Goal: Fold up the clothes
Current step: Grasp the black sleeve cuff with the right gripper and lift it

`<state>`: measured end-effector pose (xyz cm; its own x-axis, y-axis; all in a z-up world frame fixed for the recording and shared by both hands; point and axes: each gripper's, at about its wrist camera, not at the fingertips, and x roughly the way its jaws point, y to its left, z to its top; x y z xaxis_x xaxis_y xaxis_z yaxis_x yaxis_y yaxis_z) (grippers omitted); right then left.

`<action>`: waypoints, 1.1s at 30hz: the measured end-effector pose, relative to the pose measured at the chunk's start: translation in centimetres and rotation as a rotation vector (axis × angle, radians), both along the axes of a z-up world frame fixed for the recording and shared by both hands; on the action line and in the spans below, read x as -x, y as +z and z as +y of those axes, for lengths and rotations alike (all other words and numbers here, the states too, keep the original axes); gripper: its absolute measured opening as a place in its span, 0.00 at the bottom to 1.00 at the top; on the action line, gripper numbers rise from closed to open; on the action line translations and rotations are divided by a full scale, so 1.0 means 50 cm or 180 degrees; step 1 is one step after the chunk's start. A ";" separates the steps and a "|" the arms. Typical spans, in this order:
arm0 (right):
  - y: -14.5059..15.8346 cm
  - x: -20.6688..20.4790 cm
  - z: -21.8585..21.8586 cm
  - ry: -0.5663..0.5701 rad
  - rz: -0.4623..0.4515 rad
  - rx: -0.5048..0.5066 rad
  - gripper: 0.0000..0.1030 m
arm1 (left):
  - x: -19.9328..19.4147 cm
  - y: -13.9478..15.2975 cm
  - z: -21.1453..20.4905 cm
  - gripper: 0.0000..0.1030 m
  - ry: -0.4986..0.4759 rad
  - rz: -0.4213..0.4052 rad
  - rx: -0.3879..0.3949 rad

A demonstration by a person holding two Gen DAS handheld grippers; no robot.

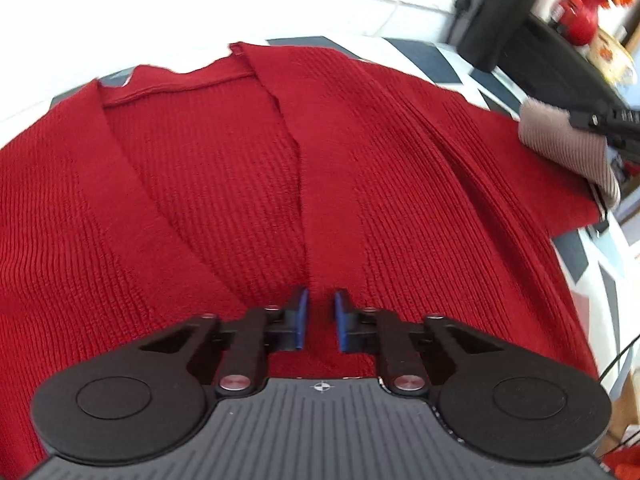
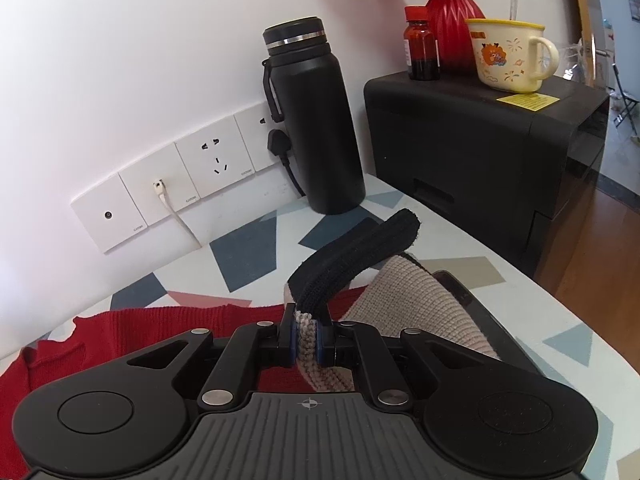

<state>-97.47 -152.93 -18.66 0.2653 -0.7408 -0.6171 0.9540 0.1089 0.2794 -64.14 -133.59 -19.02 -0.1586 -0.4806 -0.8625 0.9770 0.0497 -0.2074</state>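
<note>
- While pinching the beige knit (image 2: 308, 340) in the right claw (image 2: 307, 342), mid-fold beside the red sweater (image 1: 248, 184).
- Left claw (image 1: 321, 316) spread, empty, over that sweater.
- Next, probably: lay beige flat.

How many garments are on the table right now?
2. A red knit sweater lies spread flat under the open left gripper. A beige knit piece with a black band sits at the sweater's right edge, pinched in the right gripper. More may be hidden.
</note>
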 end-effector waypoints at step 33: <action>0.069 -0.393 0.160 0.1780 -0.0685 0.0100 0.07 | -0.298 0.078 0.216 0.54 0.1651 -0.0319 0.0120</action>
<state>-77.84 -144.91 -15.21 0.7368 -0.4697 -0.4863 0.6718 0.5894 0.4486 -49.26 -122.81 -15.13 0.1906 -0.5050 -0.8418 0.8412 0.5260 -0.1251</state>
